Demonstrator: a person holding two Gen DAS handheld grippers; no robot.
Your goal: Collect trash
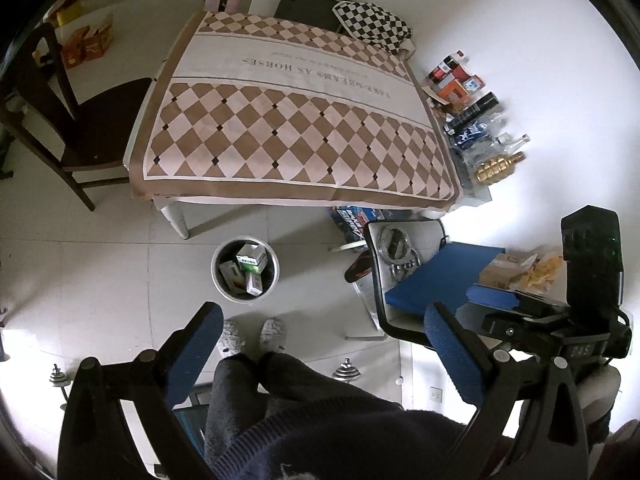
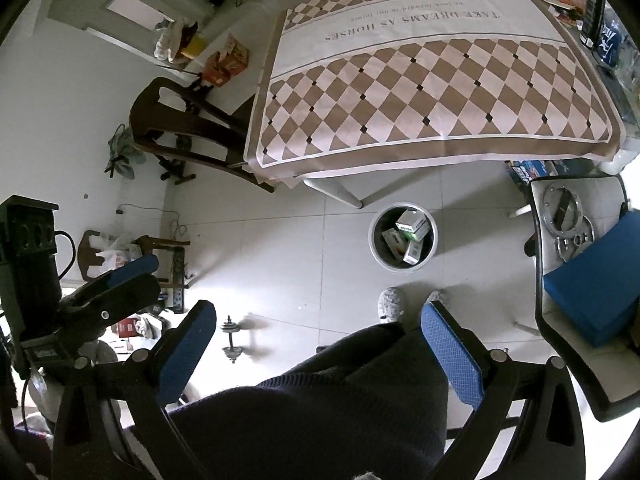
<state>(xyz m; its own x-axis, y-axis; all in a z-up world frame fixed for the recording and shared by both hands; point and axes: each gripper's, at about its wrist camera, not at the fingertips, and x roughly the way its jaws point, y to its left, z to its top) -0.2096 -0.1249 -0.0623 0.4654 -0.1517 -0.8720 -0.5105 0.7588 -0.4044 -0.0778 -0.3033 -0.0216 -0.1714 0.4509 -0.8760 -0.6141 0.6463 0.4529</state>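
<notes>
My left hand-held gripper [image 1: 320, 352]: held high over the floor, its blue-padded fingers [image 1: 196, 344] spread wide apart with nothing between them; my legs and slippers [image 1: 272, 332] show through the gap.
My right hand-held gripper [image 2: 320, 344]: also raised, its fingers [image 2: 452, 356] wide apart and empty; in the left wrist view it shows at the lower right [image 1: 496, 300], beside my left one.
Trash bin [image 1: 245, 267]: a round pale bin standing on the tiled floor, just in front of my feet and near the bench's white leg [image 1: 176, 218].
Trash: several small cartons lie inside the bin, a white-and-green box [image 1: 251, 259] on top; the same box [image 2: 414, 226] shows in the right wrist view.
Bench [image 1: 296, 120]: covered by a brown and cream diamond-pattern cloth with a line of printed text across its pale band; the cloth's top is bare.
Far edge of bench: a row of bottles and packets [image 1: 472, 120] lined up against the white wall, among them a gold bottle [image 1: 498, 168] lying on its side.
Dark wooden chair [image 1: 60, 116]: at the bench's left side.
White chair [image 2: 580, 280]: to my right, carrying a blue board [image 2: 588, 296] and round metal parts [image 2: 564, 216].
Floor: a small dumbbell [image 2: 232, 340] lies to my left.
</notes>
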